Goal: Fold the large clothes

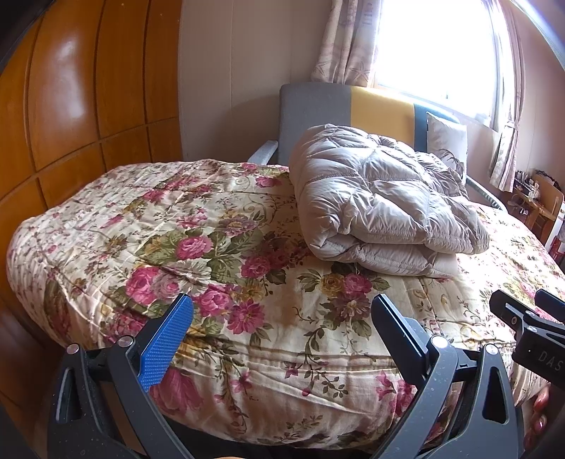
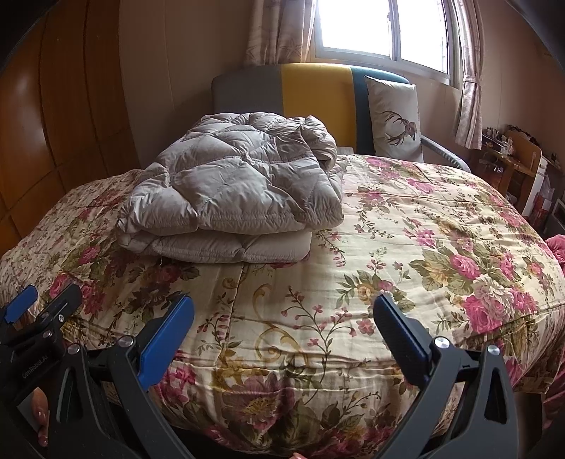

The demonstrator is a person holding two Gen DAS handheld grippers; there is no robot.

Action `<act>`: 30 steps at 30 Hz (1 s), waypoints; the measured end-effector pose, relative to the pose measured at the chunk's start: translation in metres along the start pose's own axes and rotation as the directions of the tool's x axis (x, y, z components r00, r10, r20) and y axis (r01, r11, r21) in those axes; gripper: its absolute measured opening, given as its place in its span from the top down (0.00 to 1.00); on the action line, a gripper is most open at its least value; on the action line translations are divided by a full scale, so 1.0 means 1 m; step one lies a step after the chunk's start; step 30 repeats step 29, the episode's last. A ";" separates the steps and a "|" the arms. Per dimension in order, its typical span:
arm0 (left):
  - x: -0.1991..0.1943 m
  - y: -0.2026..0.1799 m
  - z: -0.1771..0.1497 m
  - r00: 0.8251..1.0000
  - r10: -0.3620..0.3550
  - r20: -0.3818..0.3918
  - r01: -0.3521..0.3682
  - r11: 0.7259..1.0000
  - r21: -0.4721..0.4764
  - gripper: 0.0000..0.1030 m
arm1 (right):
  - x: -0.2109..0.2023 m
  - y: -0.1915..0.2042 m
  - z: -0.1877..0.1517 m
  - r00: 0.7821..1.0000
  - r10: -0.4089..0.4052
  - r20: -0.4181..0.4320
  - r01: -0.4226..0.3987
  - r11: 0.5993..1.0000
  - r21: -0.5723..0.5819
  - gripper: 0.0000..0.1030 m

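Note:
A grey quilted down jacket [image 1: 378, 197] lies folded in a thick stack on the floral bedspread [image 1: 197, 226], toward the head of the bed; it also shows in the right wrist view [image 2: 240, 187]. My left gripper [image 1: 282, 310] is open and empty above the near edge of the bed, well short of the jacket. My right gripper [image 2: 282, 310] is open and empty too, beside the left one. The right gripper shows at the right edge of the left wrist view [image 1: 529, 317], and the left gripper at the left edge of the right wrist view [image 2: 39, 303].
A grey, yellow and teal headboard [image 2: 314, 91] stands behind the jacket, with a deer-print pillow [image 2: 395, 120] leaning on it. A wooden wardrobe [image 1: 70, 106] runs along the left. A window with curtains [image 2: 385, 28] is at the back, and a cluttered desk [image 2: 512, 159] at the right.

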State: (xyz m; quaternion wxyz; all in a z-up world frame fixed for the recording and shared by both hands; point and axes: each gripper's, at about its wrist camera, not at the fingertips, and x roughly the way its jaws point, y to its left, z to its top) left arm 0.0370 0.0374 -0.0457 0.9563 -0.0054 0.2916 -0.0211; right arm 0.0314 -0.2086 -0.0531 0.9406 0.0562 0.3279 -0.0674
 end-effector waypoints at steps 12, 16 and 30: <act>0.007 -0.004 -0.004 1.000 -0.010 -0.027 0.010 1.000 0.006 0.03 | 0.009 -0.008 -0.002 1.000 0.004 -0.028 -0.003 1.000 0.023 0.02; 0.013 -0.006 -0.004 0.999 -0.011 -0.042 0.011 1.000 0.004 0.03 | 0.014 -0.009 -0.001 0.999 0.003 -0.033 -0.002 1.000 0.021 0.02; 0.044 0.002 0.002 0.993 0.046 -0.111 -0.047 0.999 -0.003 0.03 | 0.127 -0.129 0.059 0.962 -0.201 -0.185 0.223 0.969 0.107 0.02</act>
